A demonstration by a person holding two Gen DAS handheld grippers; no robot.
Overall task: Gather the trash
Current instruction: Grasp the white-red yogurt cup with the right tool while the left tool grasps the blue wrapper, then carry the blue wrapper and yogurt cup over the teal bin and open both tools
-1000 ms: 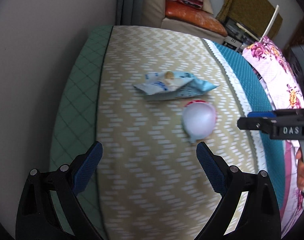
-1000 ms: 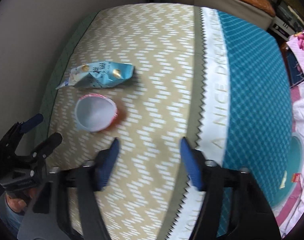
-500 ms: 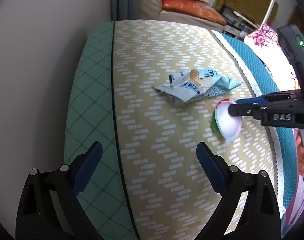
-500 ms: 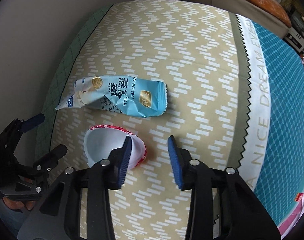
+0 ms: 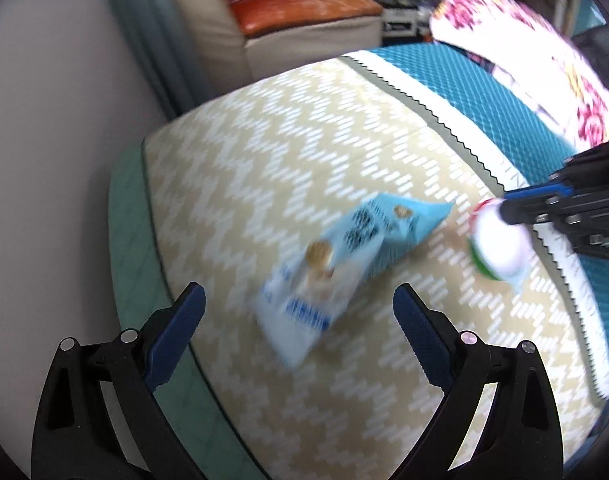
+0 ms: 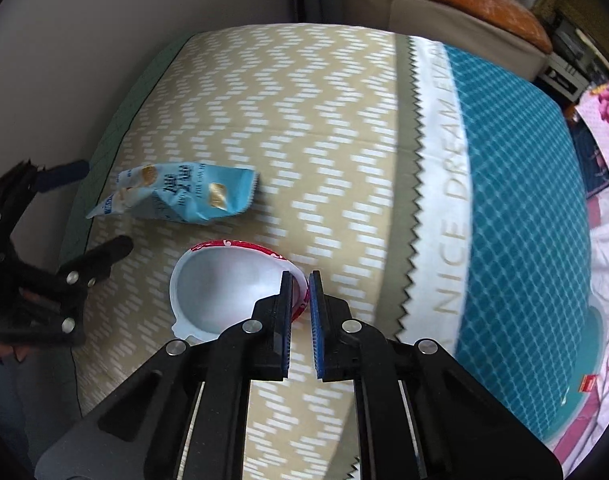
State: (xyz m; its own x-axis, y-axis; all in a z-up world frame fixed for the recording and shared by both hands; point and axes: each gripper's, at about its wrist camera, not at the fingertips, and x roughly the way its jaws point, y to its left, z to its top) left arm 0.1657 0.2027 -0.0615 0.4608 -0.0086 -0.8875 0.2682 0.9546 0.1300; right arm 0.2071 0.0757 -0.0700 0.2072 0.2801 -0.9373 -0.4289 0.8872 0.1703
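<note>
A crumpled light-blue snack wrapper [image 5: 356, 256] lies on the beige zigzag bed cover [image 5: 288, 168]; it also shows in the right wrist view [image 6: 180, 196]. My left gripper [image 5: 298, 308] is open, its fingers either side of the wrapper's near end, just short of it. A small white cup with a red rim [image 6: 228, 288] lies beside the wrapper. My right gripper [image 6: 300, 280] is shut on the cup's rim; the cup also shows in the left wrist view [image 5: 498, 244].
A teal patterned band [image 6: 516, 184] and white lettered strip [image 6: 444, 184] cross the bed. A floral pink quilt [image 5: 544, 60] lies on the right. A grey wall [image 5: 52, 140] borders the bed's left side. A cream sofa with orange cushion [image 5: 304, 4] stands behind.
My right gripper closed on the cup's rim. My left gripper swung toward the wrapper, which now sits between its open fingers.
</note>
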